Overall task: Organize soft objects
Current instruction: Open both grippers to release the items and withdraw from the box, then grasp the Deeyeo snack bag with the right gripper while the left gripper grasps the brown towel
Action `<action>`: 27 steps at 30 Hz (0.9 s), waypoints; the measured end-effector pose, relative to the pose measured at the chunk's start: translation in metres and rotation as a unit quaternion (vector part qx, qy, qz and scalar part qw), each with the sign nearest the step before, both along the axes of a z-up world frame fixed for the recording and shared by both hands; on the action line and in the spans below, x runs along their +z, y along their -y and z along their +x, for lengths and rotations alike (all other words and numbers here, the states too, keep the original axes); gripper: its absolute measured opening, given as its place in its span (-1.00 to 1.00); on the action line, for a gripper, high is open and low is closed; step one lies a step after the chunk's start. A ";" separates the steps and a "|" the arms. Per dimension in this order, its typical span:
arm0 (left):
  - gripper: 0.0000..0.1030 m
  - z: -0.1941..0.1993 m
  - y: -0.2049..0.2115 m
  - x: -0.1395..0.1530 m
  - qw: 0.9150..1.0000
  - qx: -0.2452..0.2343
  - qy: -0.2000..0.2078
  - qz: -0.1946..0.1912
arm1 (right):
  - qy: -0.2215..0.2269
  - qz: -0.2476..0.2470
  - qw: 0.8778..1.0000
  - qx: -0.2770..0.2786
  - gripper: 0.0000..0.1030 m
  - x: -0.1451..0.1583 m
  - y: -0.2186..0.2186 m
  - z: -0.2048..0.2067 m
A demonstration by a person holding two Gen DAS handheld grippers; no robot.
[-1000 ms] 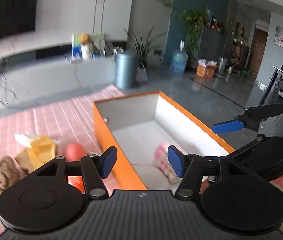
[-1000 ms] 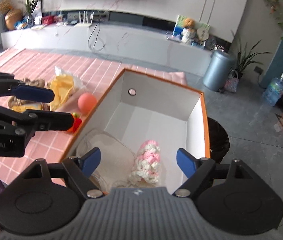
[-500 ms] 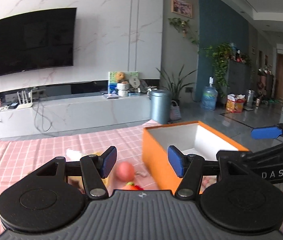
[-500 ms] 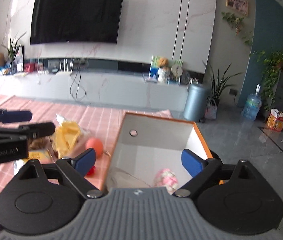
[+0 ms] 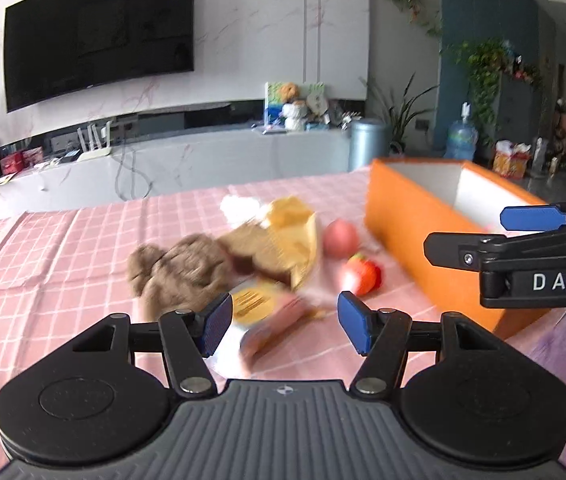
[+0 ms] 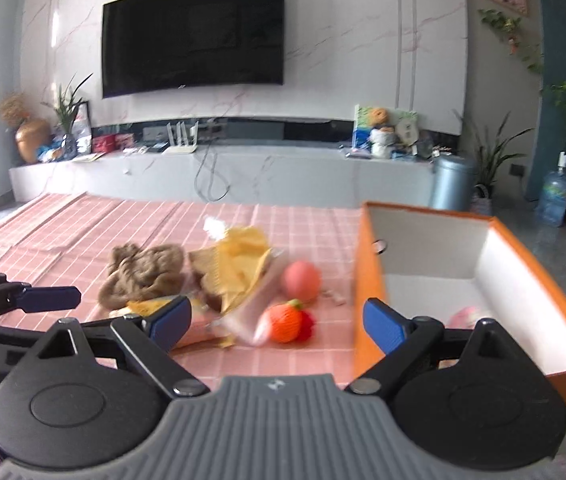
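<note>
Left of the orange box [image 6: 367, 280], on the pink checked surface [image 5: 63, 248], lies a heap of soft things: a brown knitted piece [image 6: 143, 272], a yellow bag [image 6: 239, 264] with its long axis running away from the cameras, a pink ball [image 6: 301, 280] and an orange-red toy [image 6: 287, 322]. A pink-white knitted item [image 6: 467, 316] is inside the box. The left gripper [image 5: 281, 324] is open and empty. The right gripper [image 6: 279, 322] is wide open, having just been opening, with nothing between its jaws.
</note>
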State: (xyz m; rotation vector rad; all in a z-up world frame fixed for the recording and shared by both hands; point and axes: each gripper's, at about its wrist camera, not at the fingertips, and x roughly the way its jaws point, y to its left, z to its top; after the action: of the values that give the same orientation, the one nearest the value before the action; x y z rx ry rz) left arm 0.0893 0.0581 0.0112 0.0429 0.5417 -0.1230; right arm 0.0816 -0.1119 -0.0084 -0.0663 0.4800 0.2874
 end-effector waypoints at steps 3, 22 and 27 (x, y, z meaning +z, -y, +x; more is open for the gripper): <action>0.37 0.000 -0.016 -0.010 1.000 0.013 -0.017 -0.010 | -0.017 -0.008 1.000 0.017 0.76 -0.014 -0.019 0.003; 0.18 0.057 -0.095 -0.050 0.986 0.075 -0.103 -0.111 | -0.106 -0.030 0.992 0.057 0.08 -0.067 -0.088 0.072; -0.06 0.072 -0.101 -0.051 0.985 0.068 -0.104 -0.117 | -0.130 -0.001 0.990 0.046 0.08 -0.073 -0.095 0.086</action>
State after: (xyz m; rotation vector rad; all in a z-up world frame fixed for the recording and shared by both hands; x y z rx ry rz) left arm 0.1611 0.1591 -0.0398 -0.2387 0.7331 -0.0577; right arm 0.1672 -0.0166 -0.0810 -0.0529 0.7363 0.3892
